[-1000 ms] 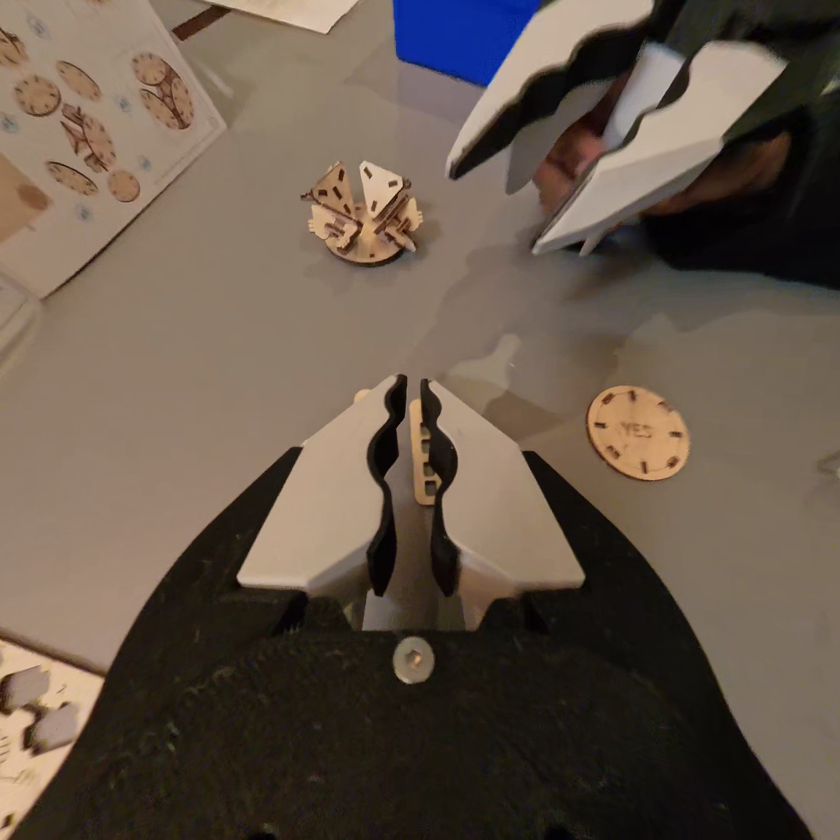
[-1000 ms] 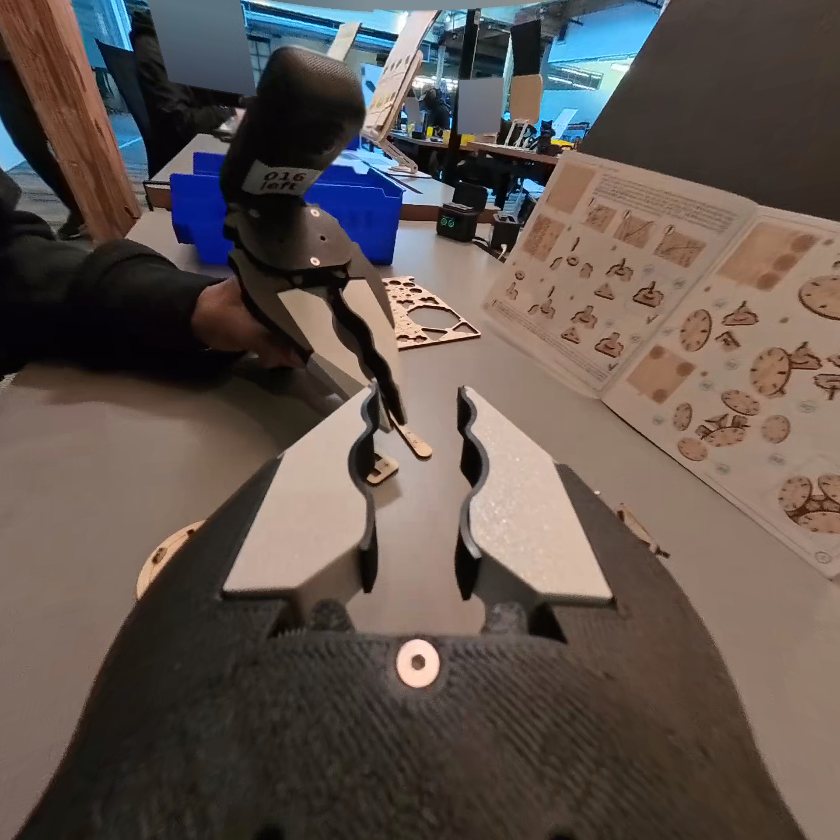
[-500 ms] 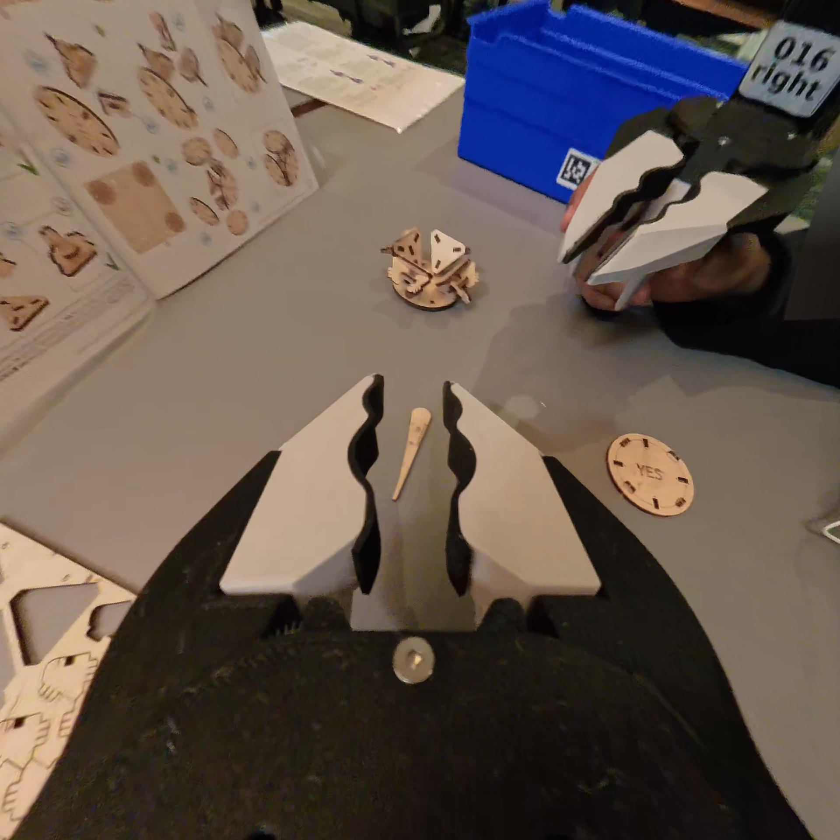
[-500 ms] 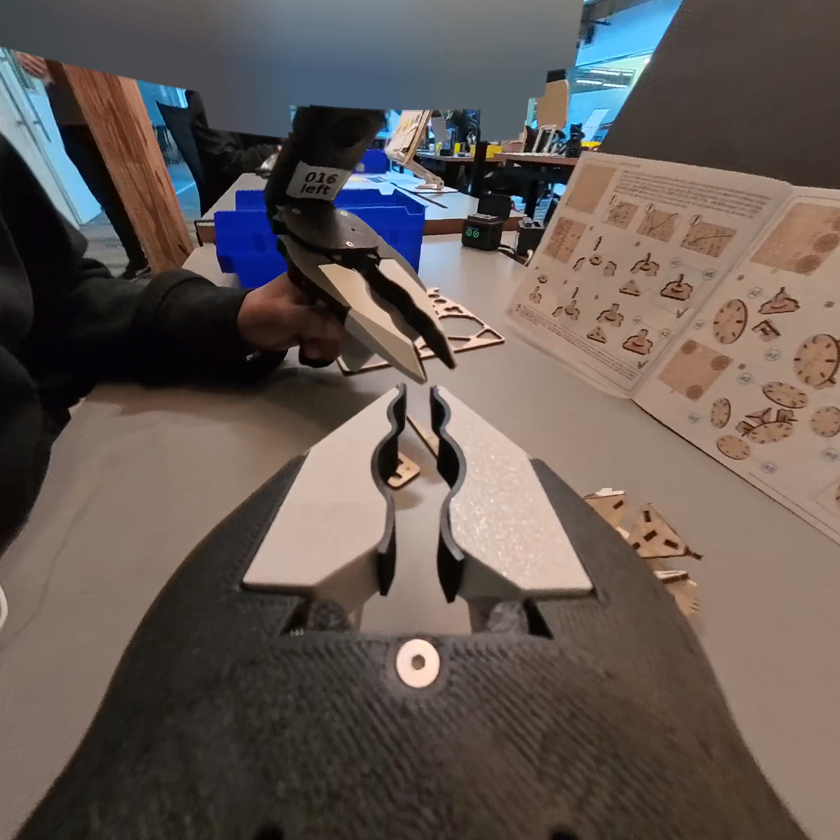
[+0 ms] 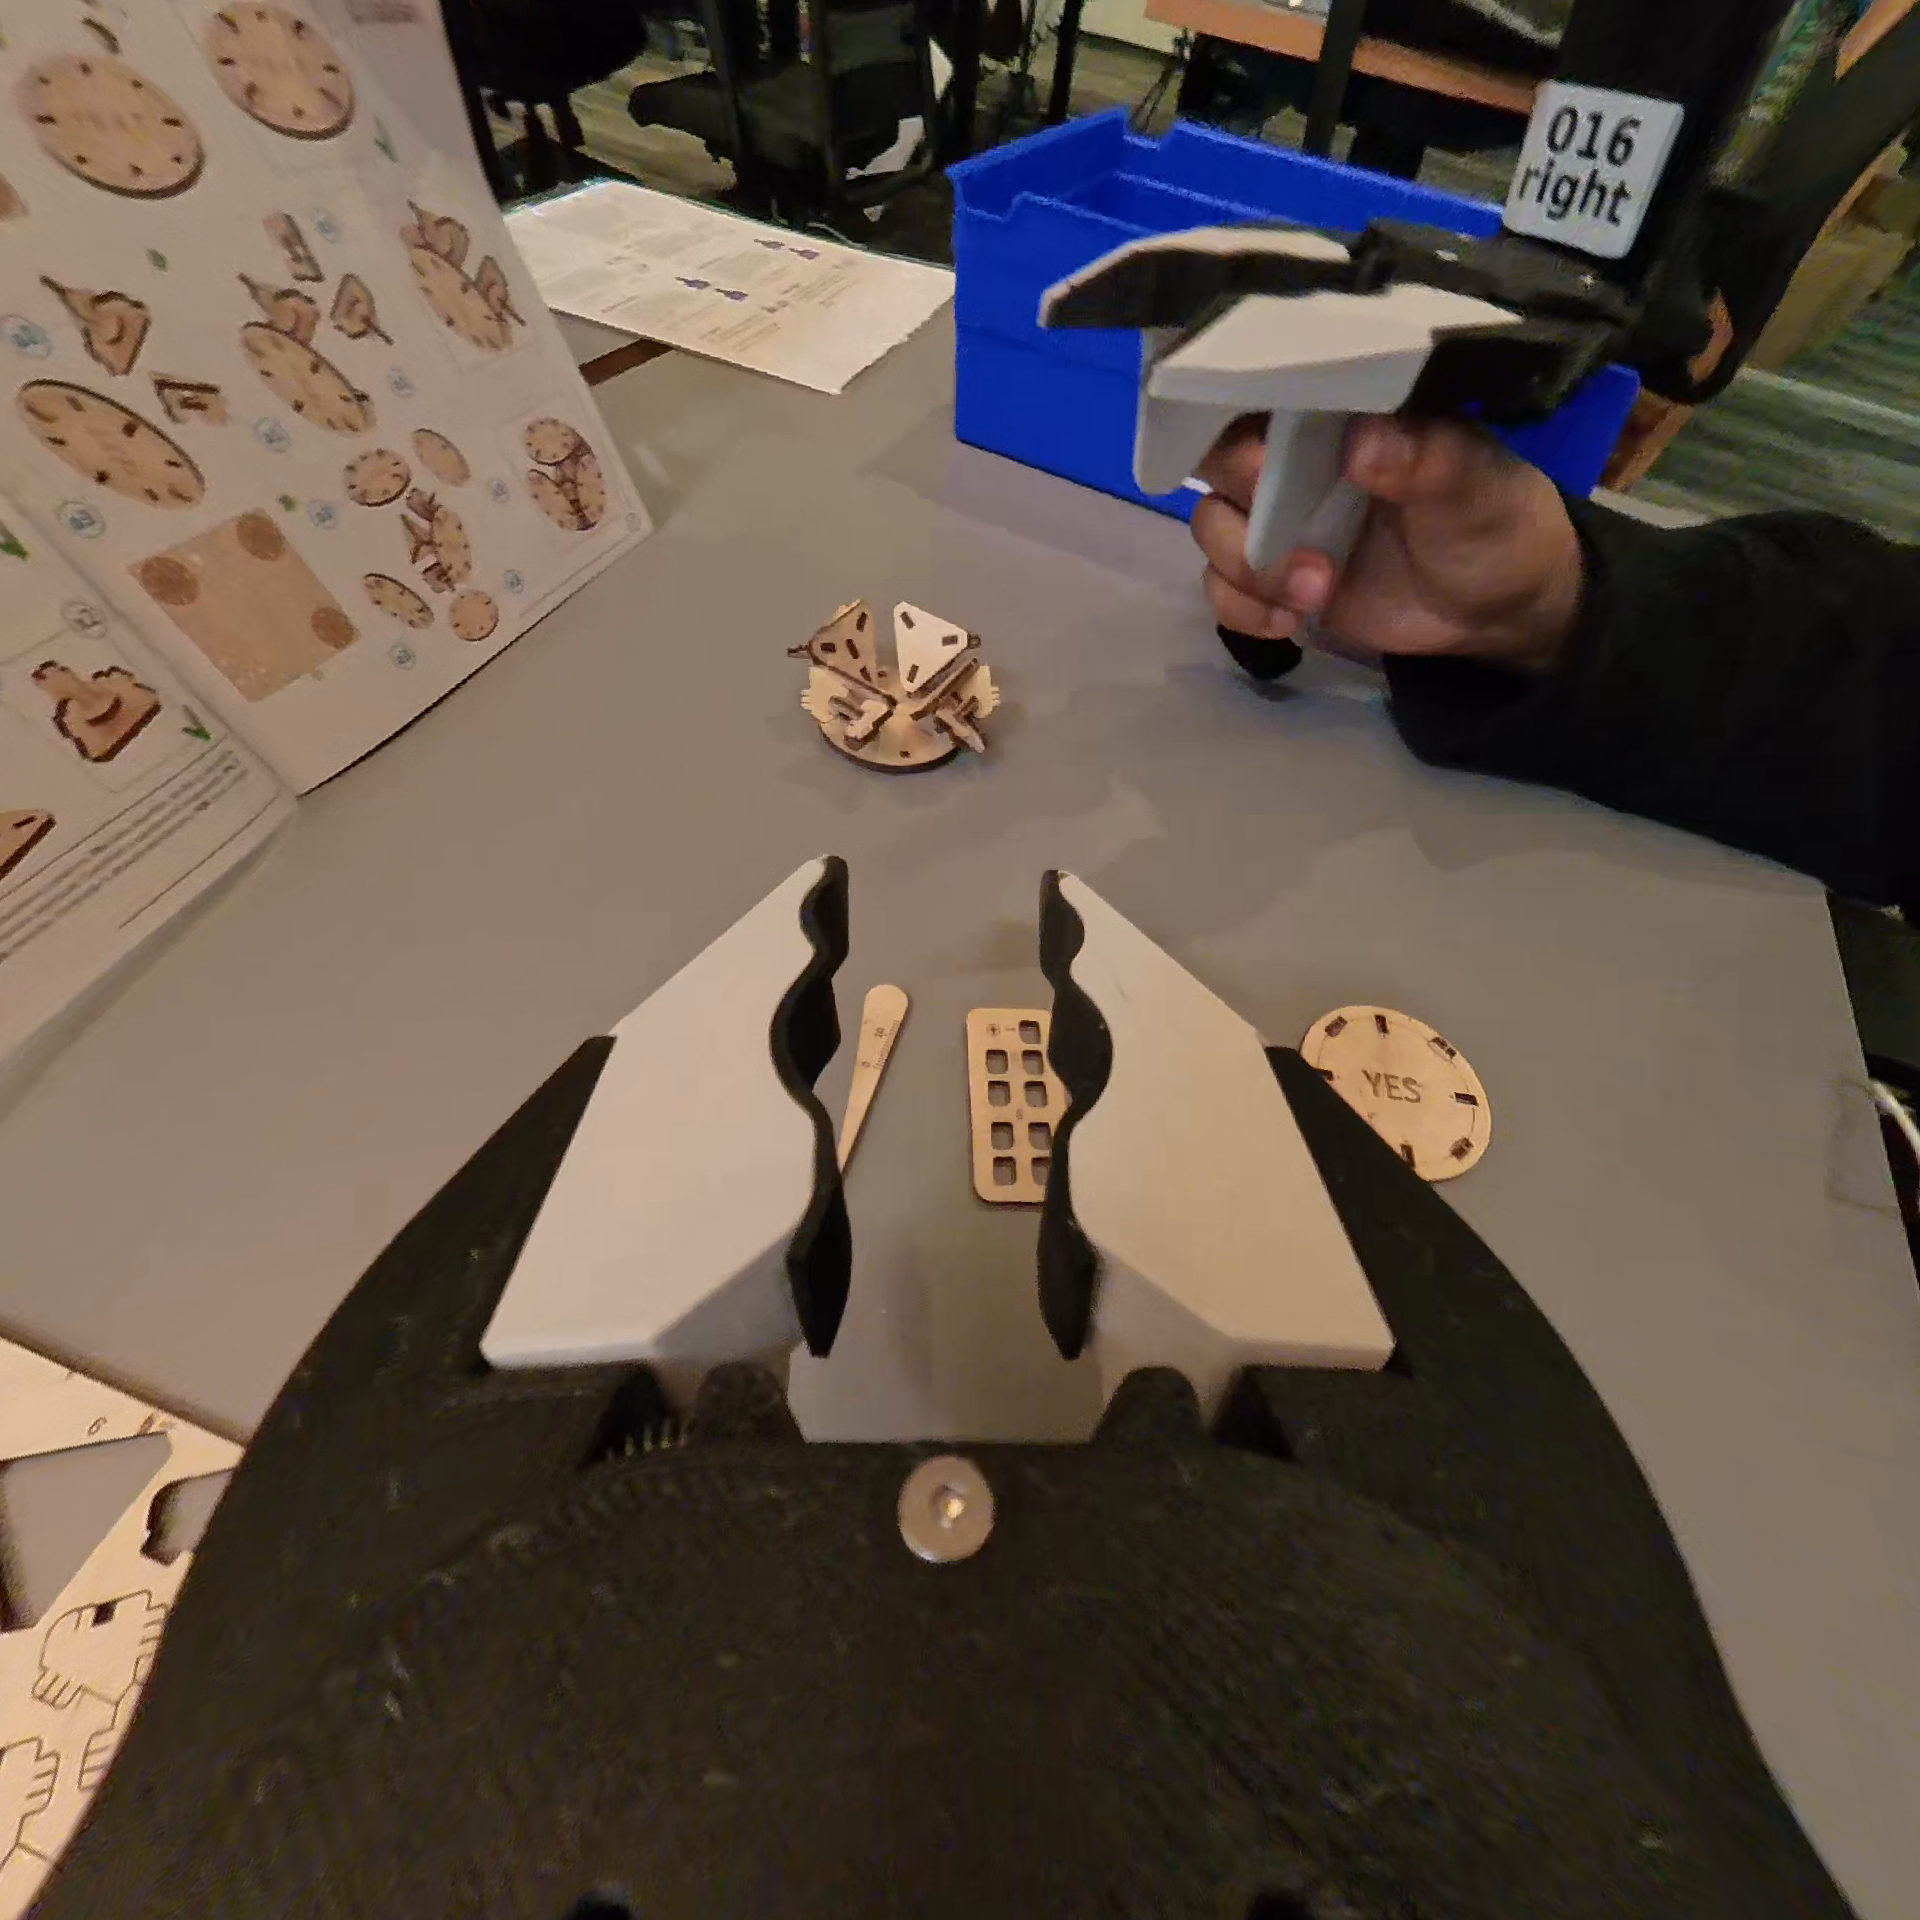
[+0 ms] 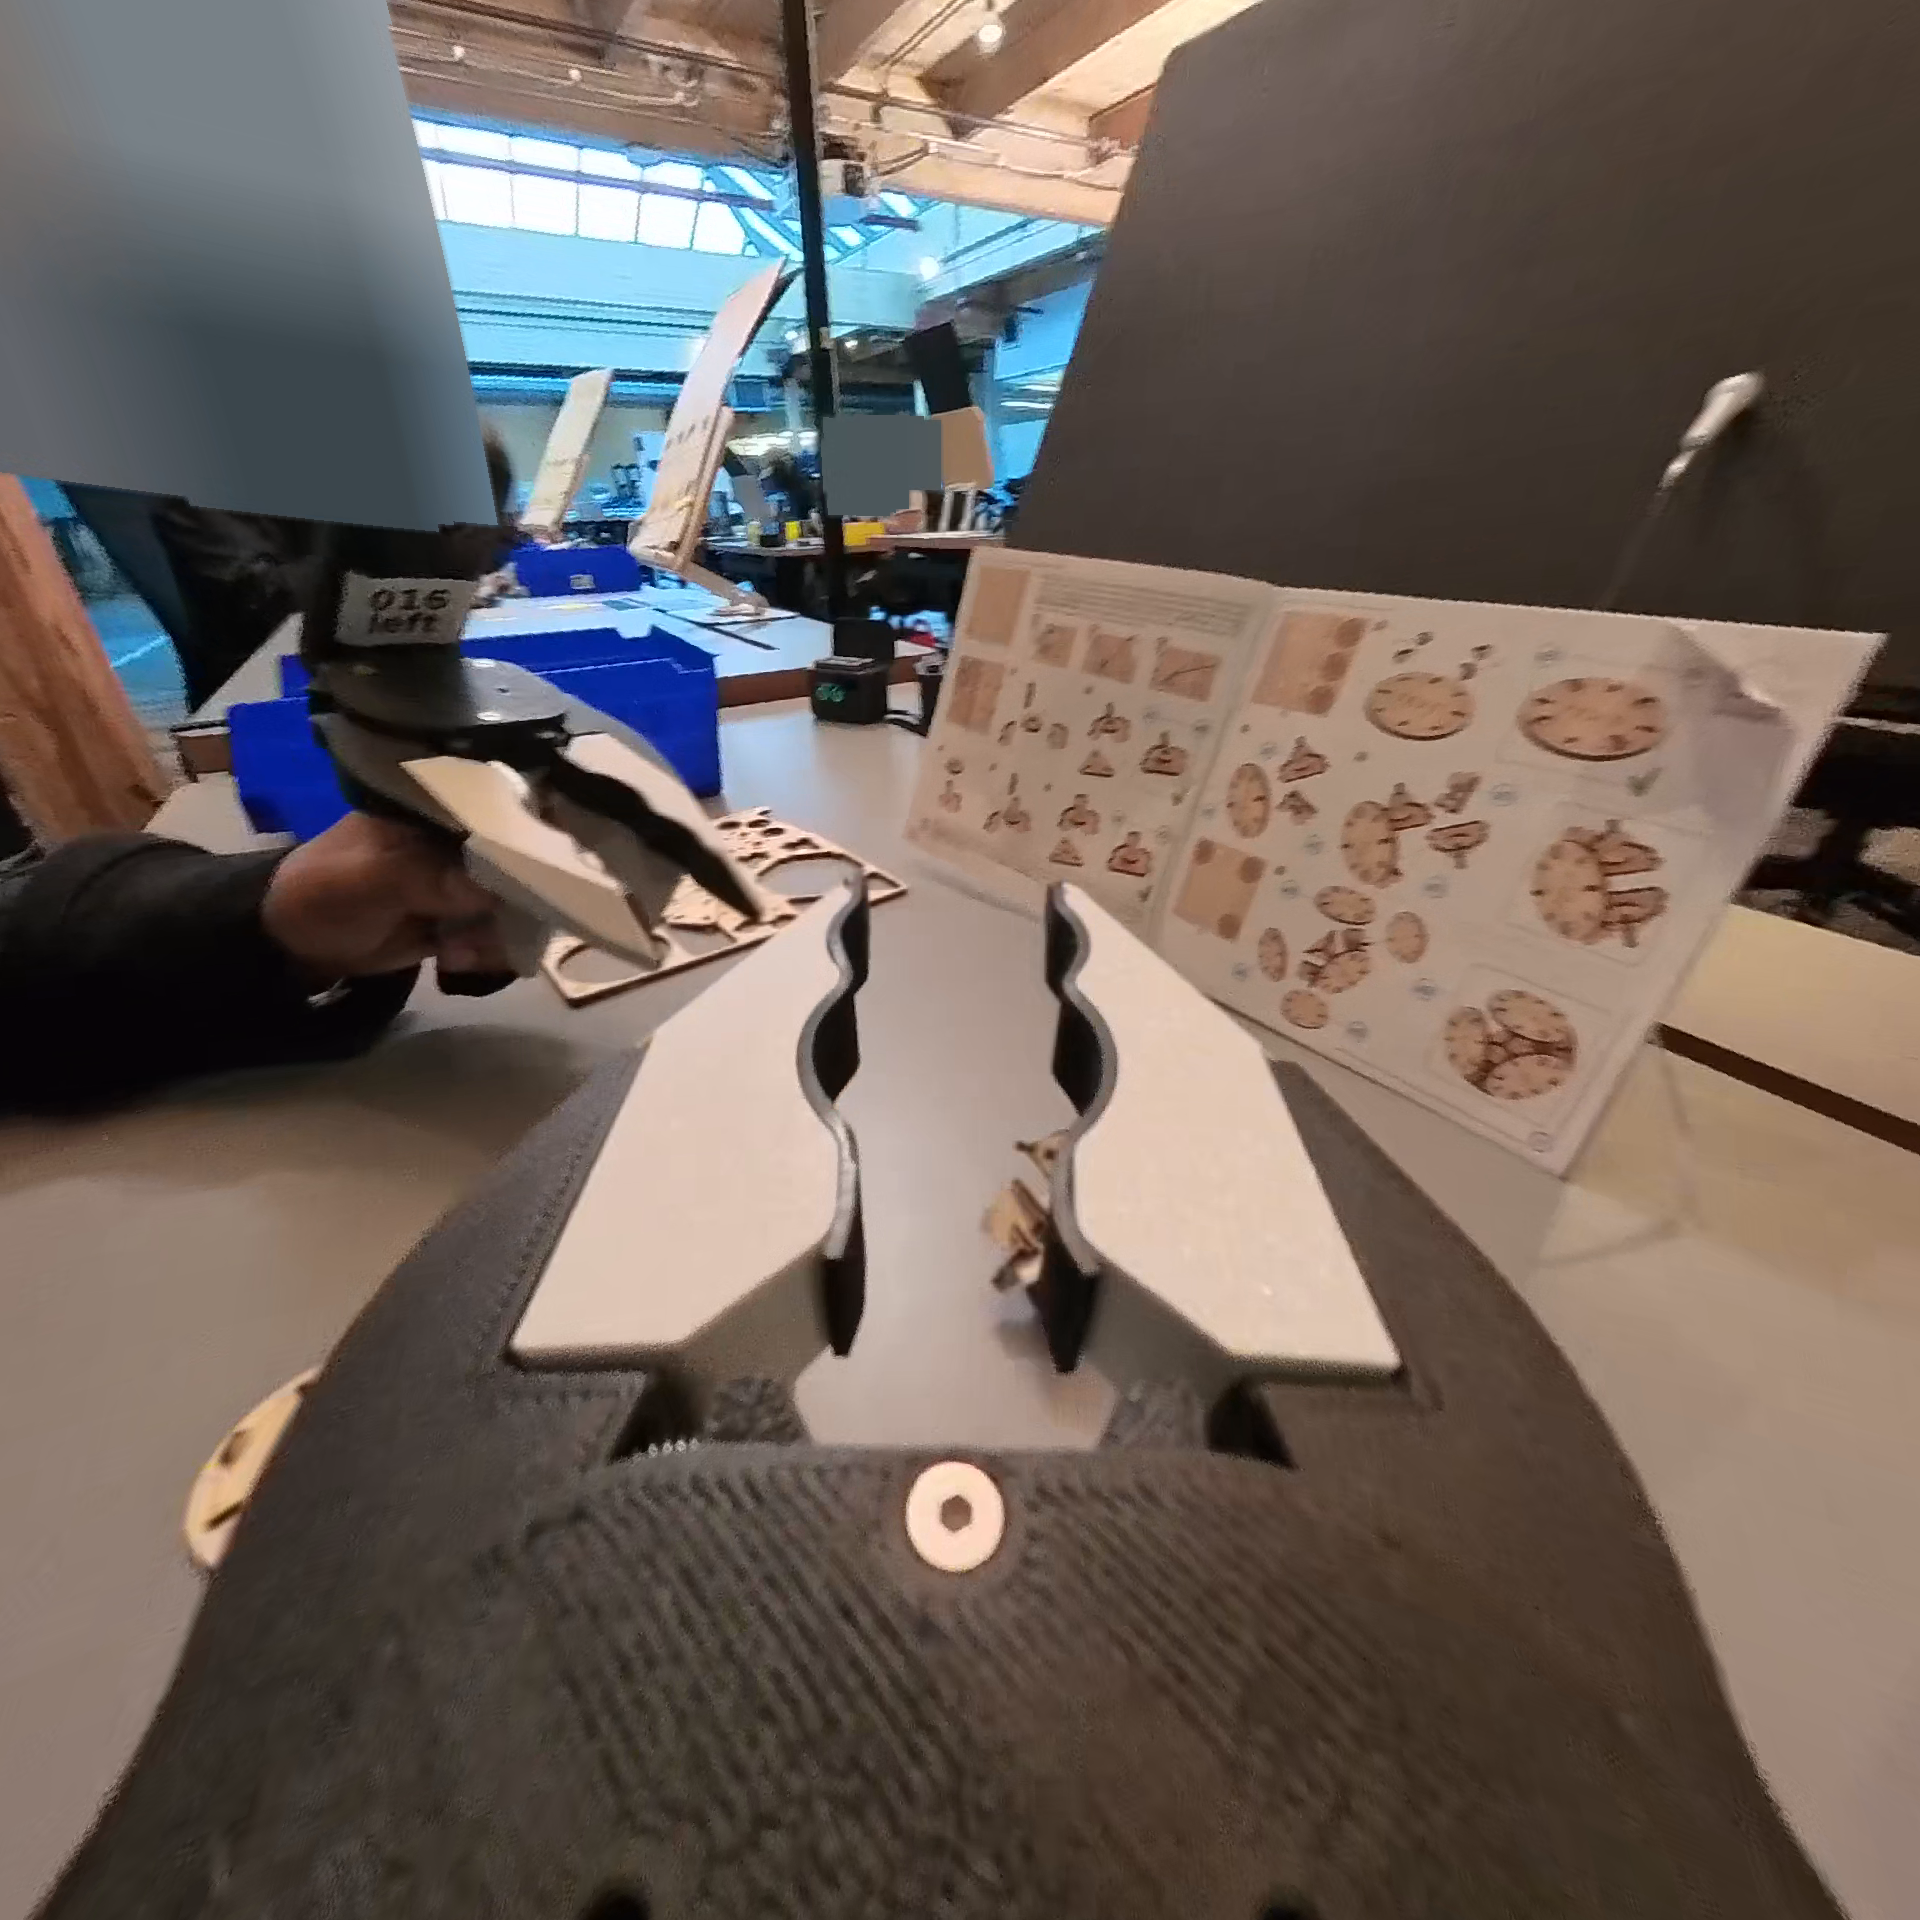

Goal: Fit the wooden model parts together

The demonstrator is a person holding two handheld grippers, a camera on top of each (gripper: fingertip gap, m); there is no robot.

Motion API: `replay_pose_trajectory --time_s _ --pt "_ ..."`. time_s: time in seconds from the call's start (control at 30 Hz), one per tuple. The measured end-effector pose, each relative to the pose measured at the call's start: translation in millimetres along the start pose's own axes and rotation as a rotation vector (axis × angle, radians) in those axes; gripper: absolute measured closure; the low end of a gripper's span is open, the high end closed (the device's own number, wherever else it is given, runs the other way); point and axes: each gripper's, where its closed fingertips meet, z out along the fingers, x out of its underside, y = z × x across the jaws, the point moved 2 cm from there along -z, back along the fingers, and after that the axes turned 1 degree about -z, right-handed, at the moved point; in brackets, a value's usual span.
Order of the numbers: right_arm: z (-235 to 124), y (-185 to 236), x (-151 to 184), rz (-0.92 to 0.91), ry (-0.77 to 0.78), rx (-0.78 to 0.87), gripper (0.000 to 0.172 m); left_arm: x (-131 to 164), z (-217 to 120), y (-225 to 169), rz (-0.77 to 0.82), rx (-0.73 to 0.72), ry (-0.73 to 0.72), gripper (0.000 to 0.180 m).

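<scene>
My left gripper (image 5: 940, 873) is open and holds nothing. It hovers above the grey table (image 5: 520, 987). A thin tapered wooden stick (image 5: 873, 1060) and a slotted rectangular wooden piece (image 5: 1006, 1112) lie flat on the table below the gap between its fingers. A small wooden assembly on a round base (image 5: 894, 696) stands farther ahead. My right gripper (image 6: 956, 888) is open and empty, raised above the table; it also shows in the left wrist view (image 5: 1101, 384) at the upper right. The assembly peeks out beside its right finger (image 6: 1023, 1216). The left gripper (image 6: 701, 930) shows at the left.
A round wooden disc (image 5: 1394, 1091) lies to the right of my left gripper. An open instruction booklet (image 5: 260, 416) stands at the left, a blue bin (image 5: 1091, 312) at the back. A cut-out wooden sheet (image 6: 748, 873) lies beneath the left gripper. A person's hands hold both grippers.
My left gripper opened and let go of the slotted piece, then drew back and up; the pieces lie on the table. My right gripper narrowed, opened again with nothing in it, and rose.
</scene>
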Motion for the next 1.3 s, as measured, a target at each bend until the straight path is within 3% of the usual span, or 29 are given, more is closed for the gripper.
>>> replay_pose_trajectory --time_s 0.13,0.27,0.37,0.53,0.9,1.3 --pt "-2.5 -11.8 0.9 0.005 -0.024 0.058 0.131 1.6 5.5 -14.6 0.039 0.056 0.01 0.143" --pt "-0.3 -11.7 4.2 0.052 -0.025 0.049 0.129 4.6 11.9 -58.6 0.02 0.331 0.015 0.12" --pt "1.1 -11.7 7.2 0.049 -0.018 0.053 0.128 21.1 19.6 -85.0 0.066 0.438 0.122 0.101" --pt "3.7 -11.1 13.4 0.043 0.0 0.055 0.127 44.9 27.1 -118.8 0.137 0.523 0.268 0.098" --pt "6.3 -5.1 14.5 0.024 0.007 0.041 0.127 72.4 38.9 -109.7 0.21 0.415 0.432 0.095" --pt "6.9 -3.2 14.5 0.015 0.007 0.042 0.127 74.4 38.7 -109.5 0.272 0.399 0.434 0.103"
